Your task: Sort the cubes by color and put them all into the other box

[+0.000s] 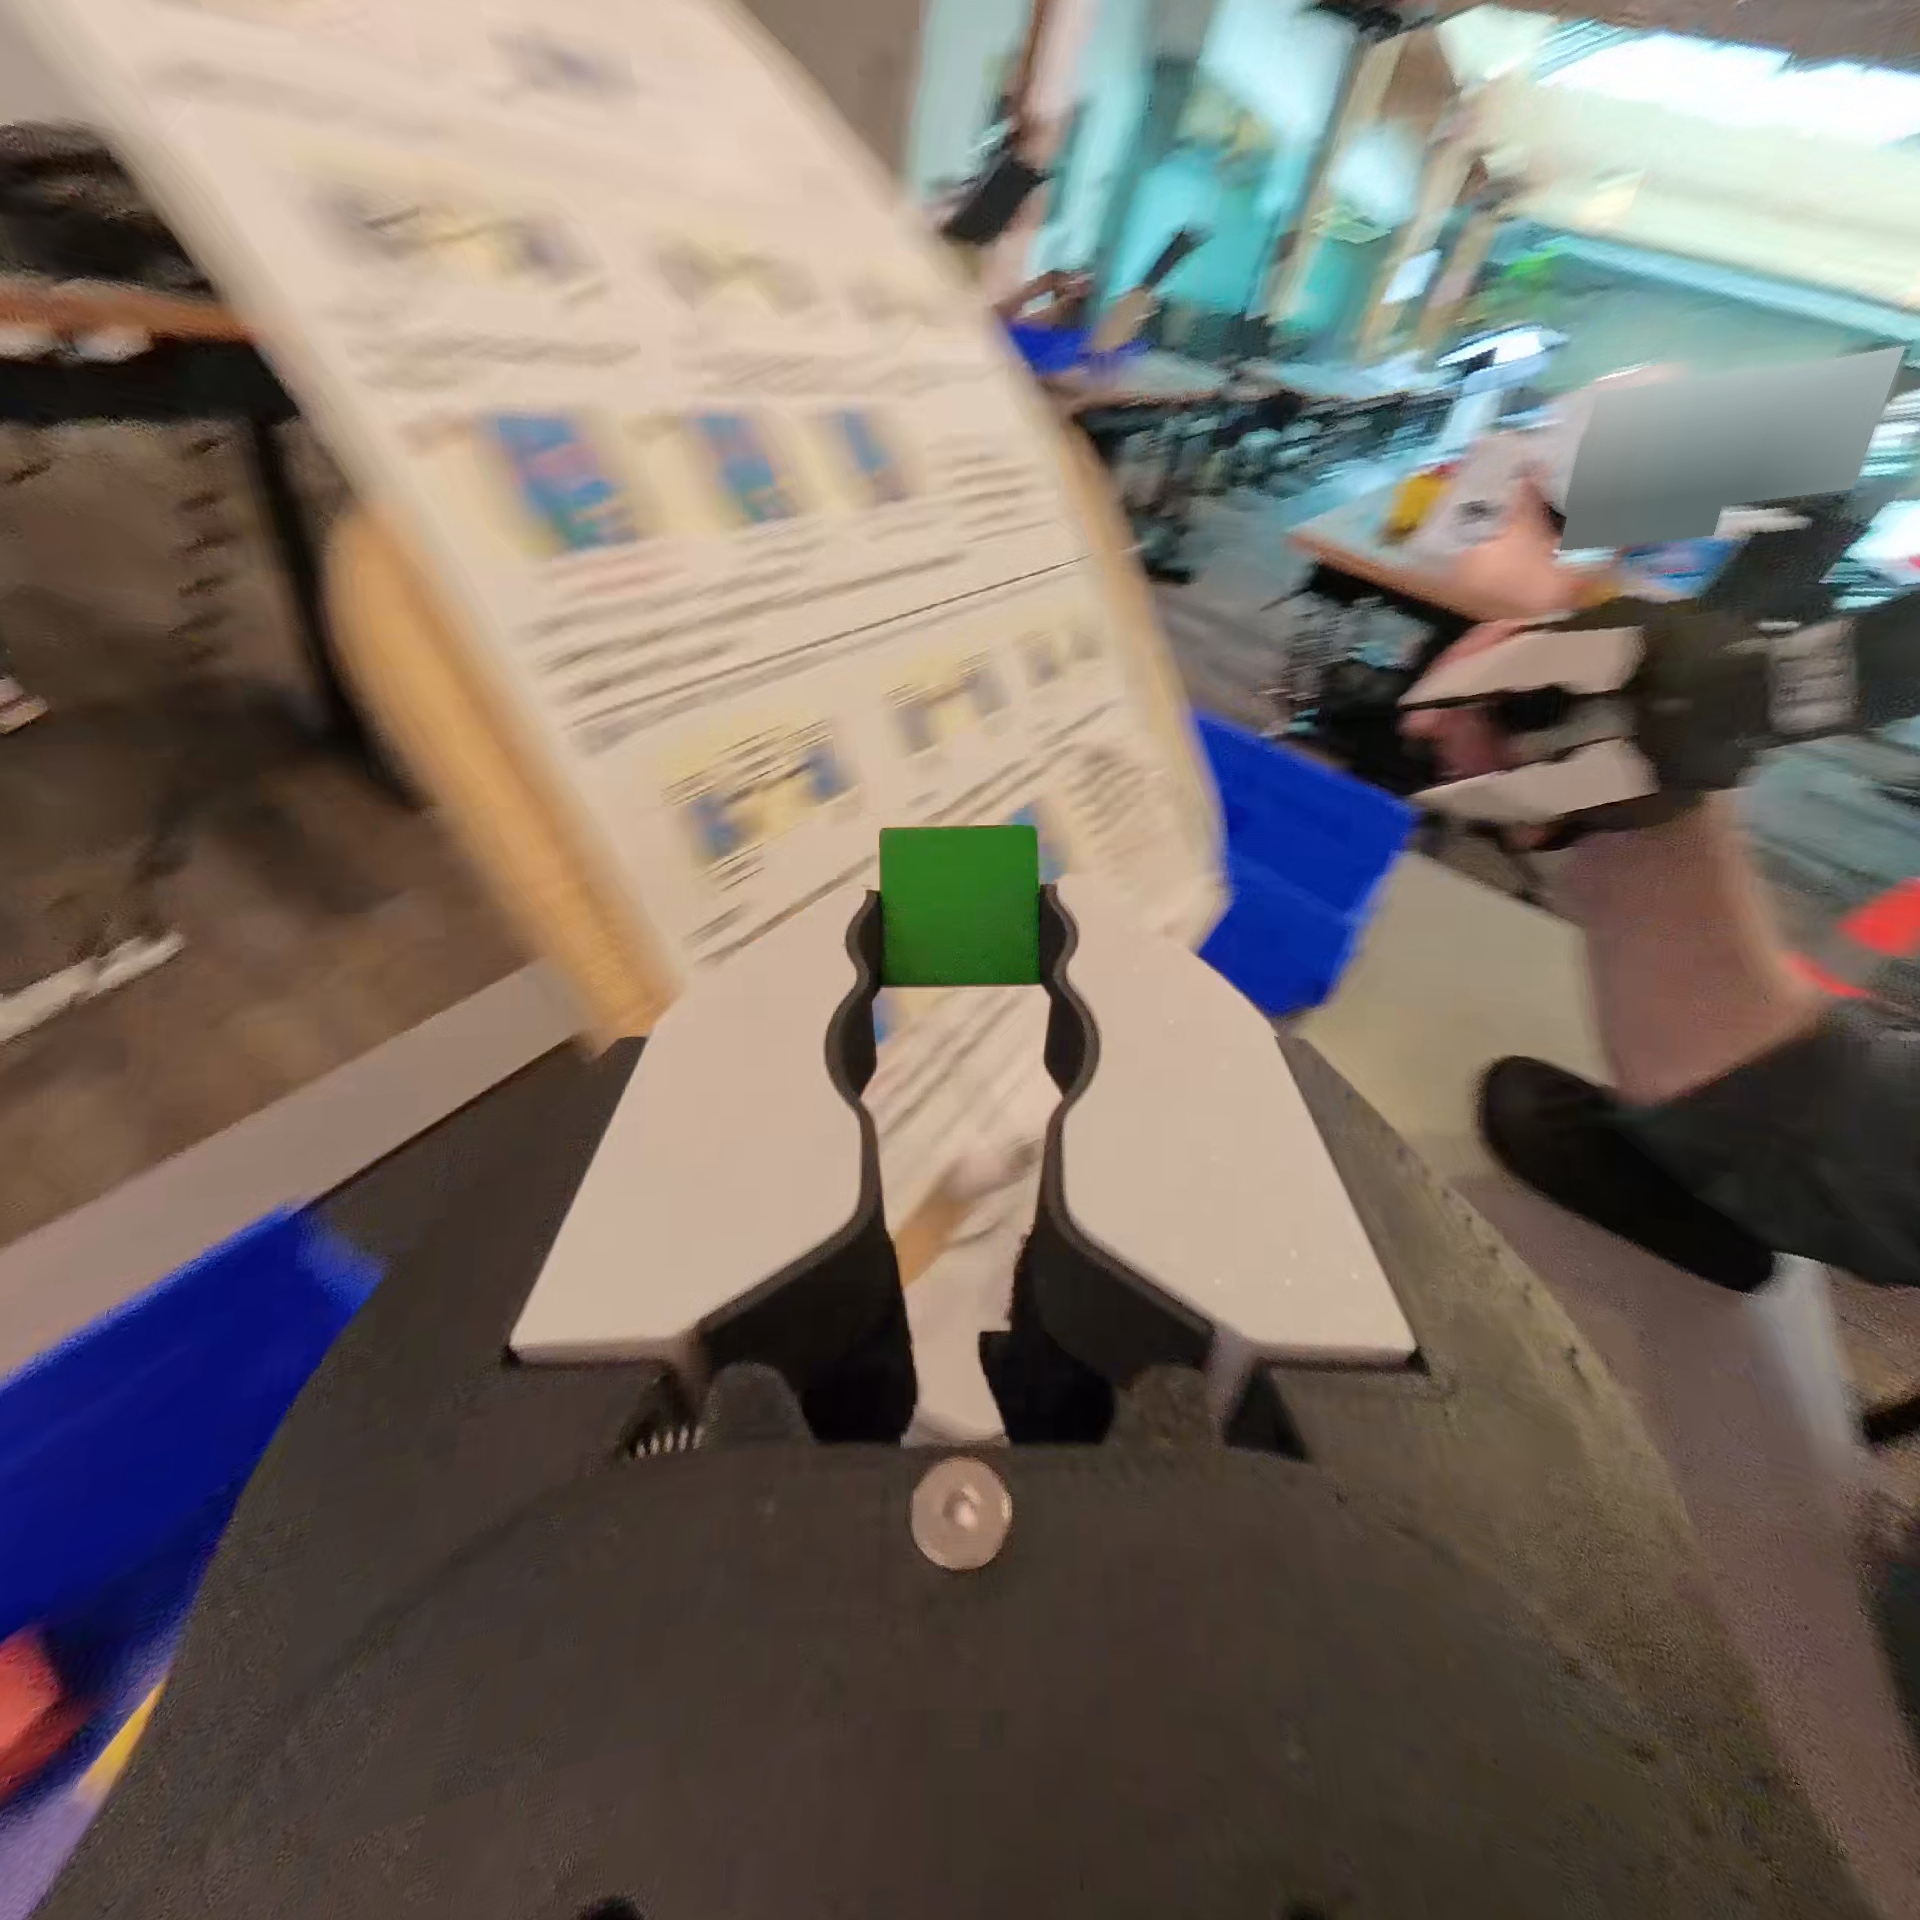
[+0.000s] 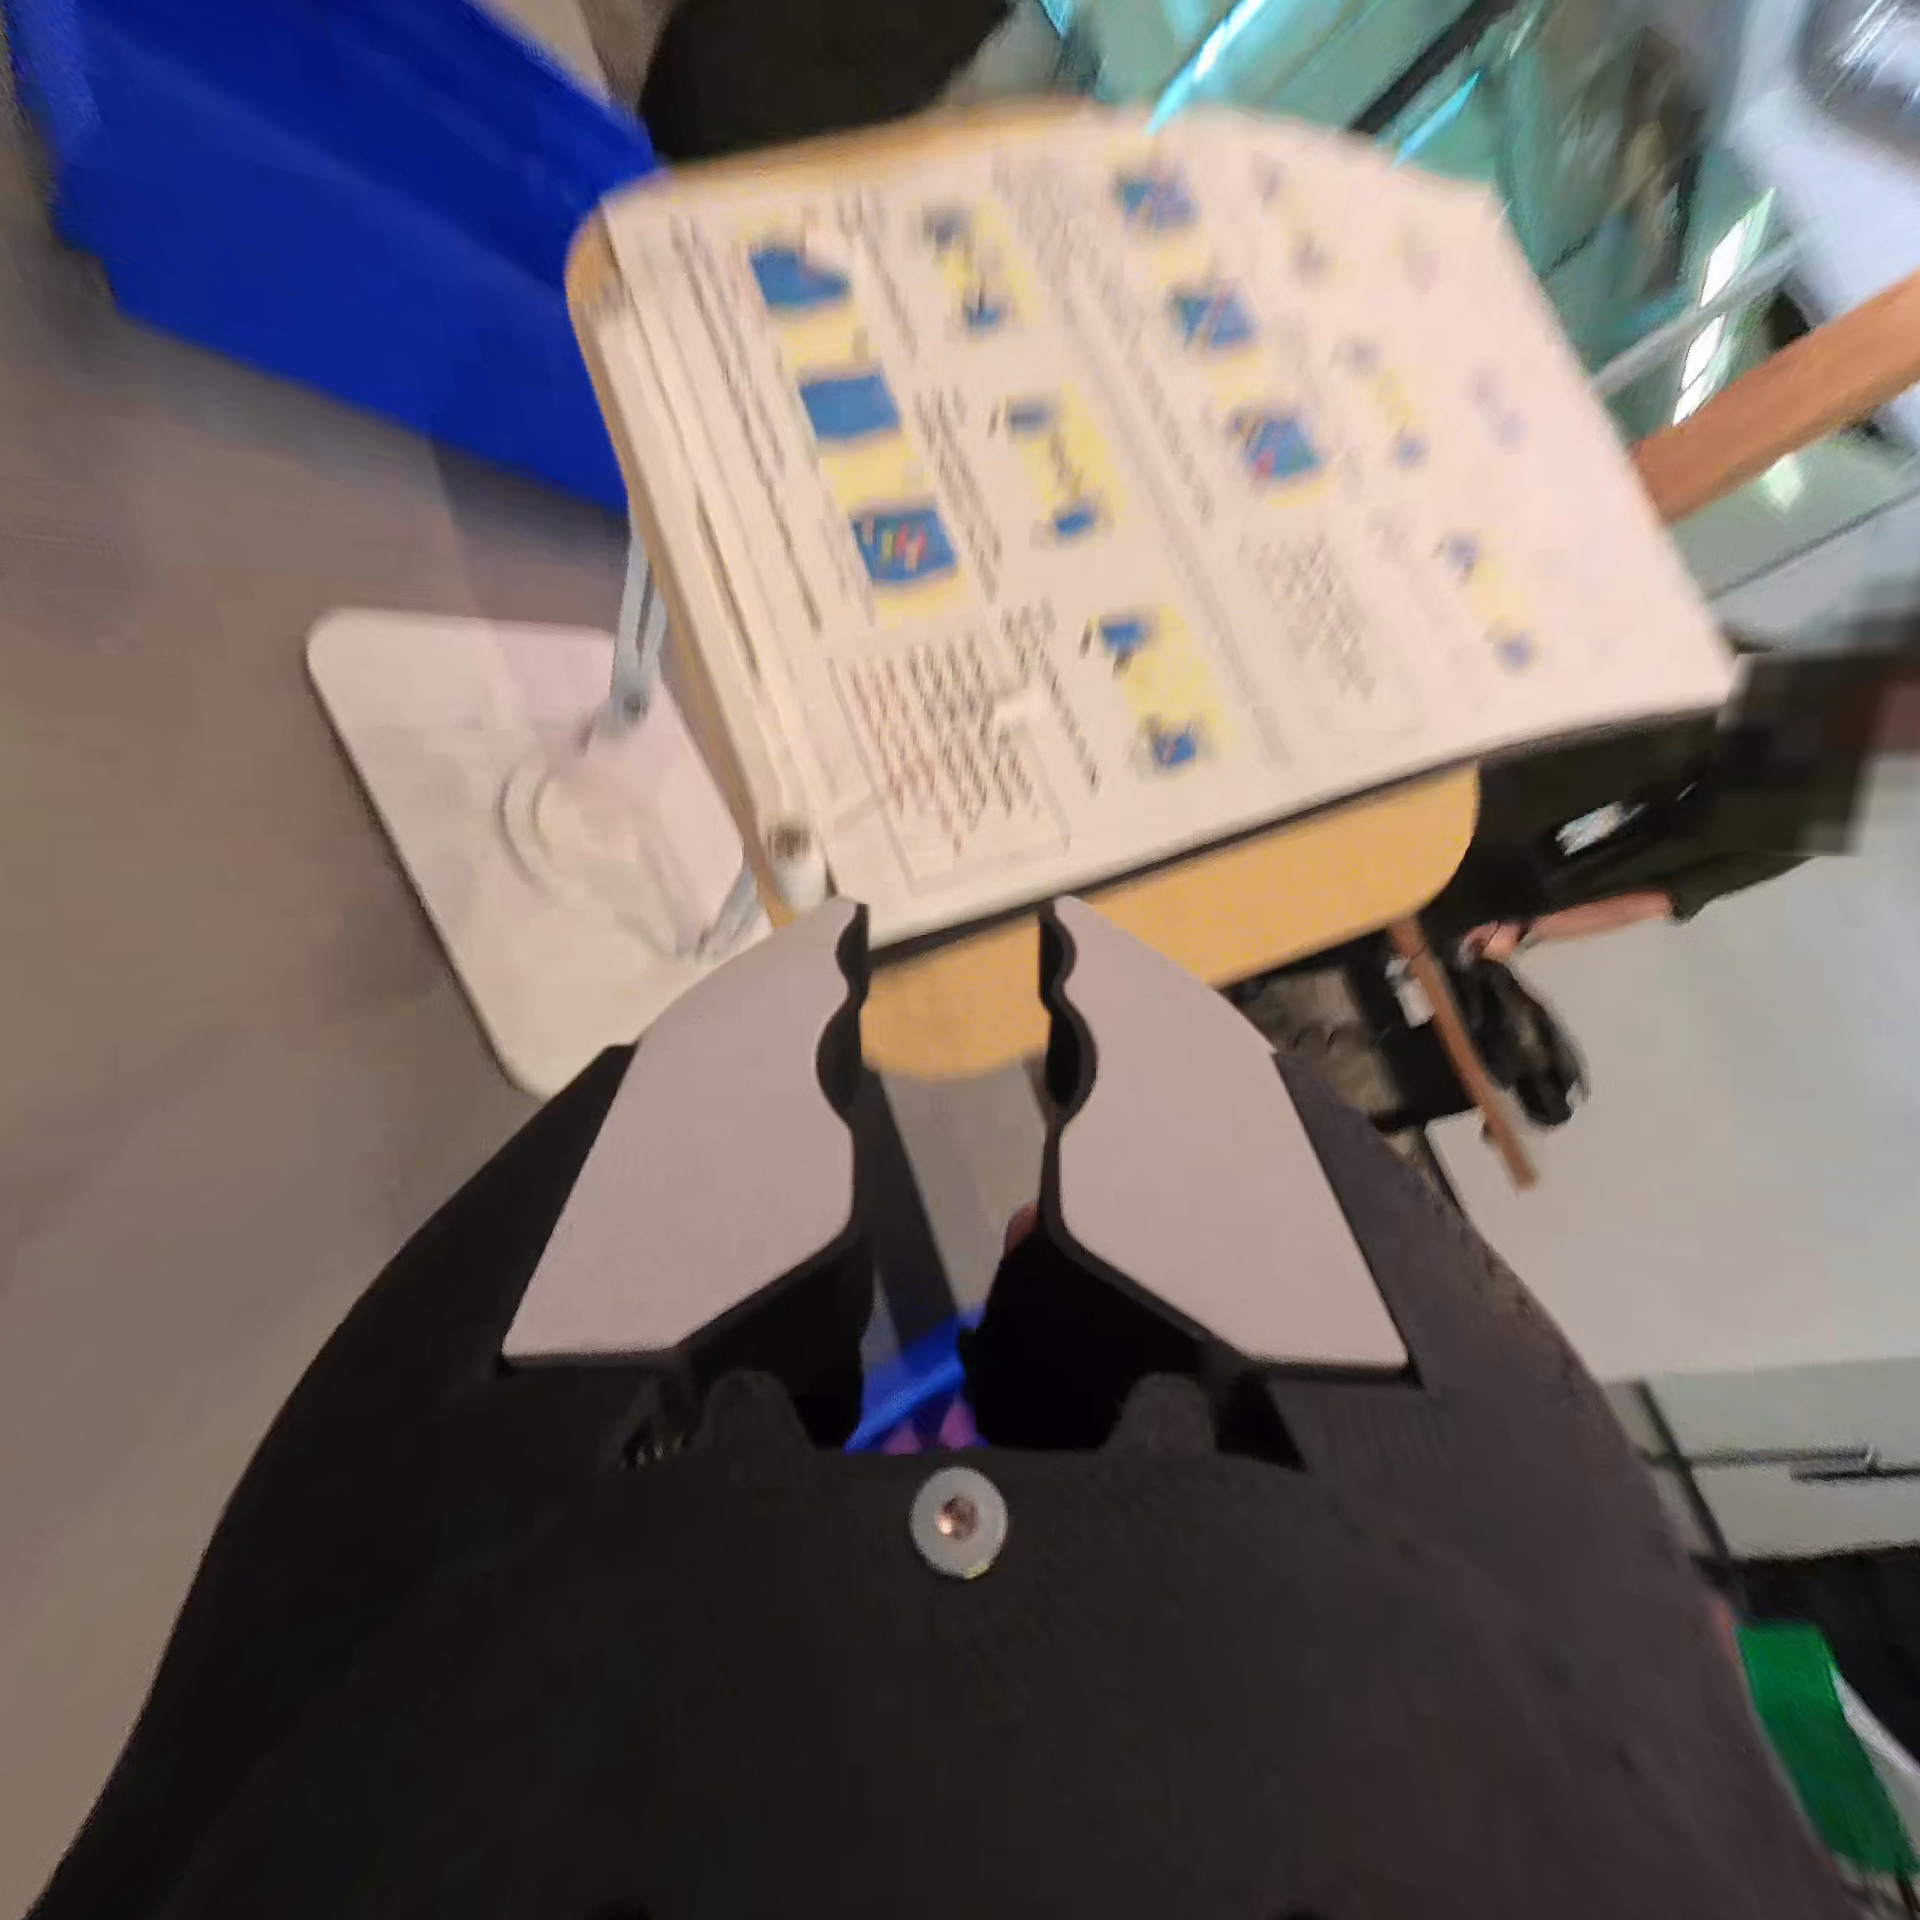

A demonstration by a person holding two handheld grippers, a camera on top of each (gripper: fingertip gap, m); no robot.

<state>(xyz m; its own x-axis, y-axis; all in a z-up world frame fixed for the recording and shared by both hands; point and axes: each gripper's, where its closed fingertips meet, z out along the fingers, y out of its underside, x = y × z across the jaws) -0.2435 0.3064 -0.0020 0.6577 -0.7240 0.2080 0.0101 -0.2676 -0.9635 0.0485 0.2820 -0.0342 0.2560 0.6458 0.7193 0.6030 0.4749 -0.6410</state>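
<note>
- Green cube (image 1: 958, 904) sits clamped at the tips of the left gripper (image 1: 958, 940), both pads pressed against its sides and its far half standing out past the fingertips.
- Judging by that, the carry step is in hand: one cube lifted, heading for a box. Next, the cube wants lowering beside its own colour before letting go.
- Low and left of those fingers, a blue box (image 1: 156, 1455) shows red and yellow cubes at its corner; a second blue box (image 1: 1299, 862) lies beyond and right of the fingertips.
- Right gripper (image 2: 951, 966) is spread, nothing between its fingers.
- Past its fingertips a wooden stand holding a printed sheet (image 2: 1143, 499) rises from a white base plate (image 2: 447, 790) on the grey table (image 2: 156, 1039).
- Blurred workshop benches fill the room behind.
</note>
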